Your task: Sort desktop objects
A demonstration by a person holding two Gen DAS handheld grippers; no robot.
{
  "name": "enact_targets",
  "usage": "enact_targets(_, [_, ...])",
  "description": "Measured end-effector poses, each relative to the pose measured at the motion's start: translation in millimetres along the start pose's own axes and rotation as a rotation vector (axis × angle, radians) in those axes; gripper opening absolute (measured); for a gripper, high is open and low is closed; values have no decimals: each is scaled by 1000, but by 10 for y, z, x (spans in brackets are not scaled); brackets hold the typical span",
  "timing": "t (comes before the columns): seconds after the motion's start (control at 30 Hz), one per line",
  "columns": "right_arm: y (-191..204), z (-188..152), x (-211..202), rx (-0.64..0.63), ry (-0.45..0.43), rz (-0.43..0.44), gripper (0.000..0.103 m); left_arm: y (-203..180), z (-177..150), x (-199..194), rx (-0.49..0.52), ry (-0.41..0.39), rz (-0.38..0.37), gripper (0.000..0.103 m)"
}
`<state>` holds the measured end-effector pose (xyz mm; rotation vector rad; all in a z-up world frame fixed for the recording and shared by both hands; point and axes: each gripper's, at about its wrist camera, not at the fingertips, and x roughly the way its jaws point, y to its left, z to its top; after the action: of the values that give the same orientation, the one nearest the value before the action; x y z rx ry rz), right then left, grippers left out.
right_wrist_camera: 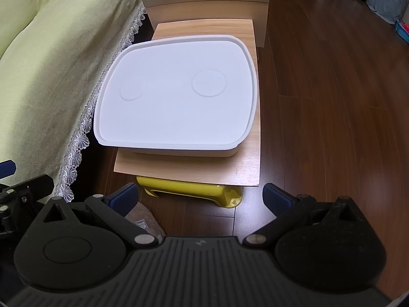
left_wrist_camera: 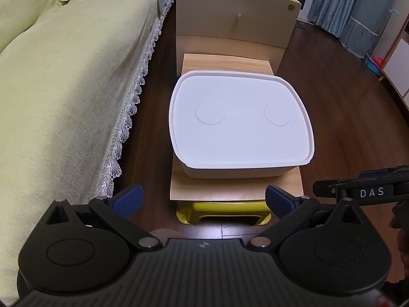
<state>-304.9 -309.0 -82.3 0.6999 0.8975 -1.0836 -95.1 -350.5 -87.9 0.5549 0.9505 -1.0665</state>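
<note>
With both my left hand-held gripper (left_wrist_camera: pixel 203 199) and right hand-held gripper (right_wrist_camera: pixel 200 197) spread apart and empty, I fear nudging the lidded white box (left_wrist_camera: pixel 240 120) ahead (its bench (left_wrist_camera: pixel 230 188) merely rests on a yellow stool (left_wrist_camera: pixel 222 211)) could tip everything.

Box (left_wrist_camera: pixel 240 117) contents hidden under lid.

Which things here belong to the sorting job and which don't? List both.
For the job: white lidded box, wooden board under it, left gripper, right gripper.

Just lying about: yellow stool, bed cover, bedside cabinet, curtain.
</note>
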Motion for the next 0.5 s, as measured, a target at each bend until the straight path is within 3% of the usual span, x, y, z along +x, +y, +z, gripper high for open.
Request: enact_targets(0.5, [13,8,14,-5,1,-3,102,-16,-2,-25,18,-17,6,102])
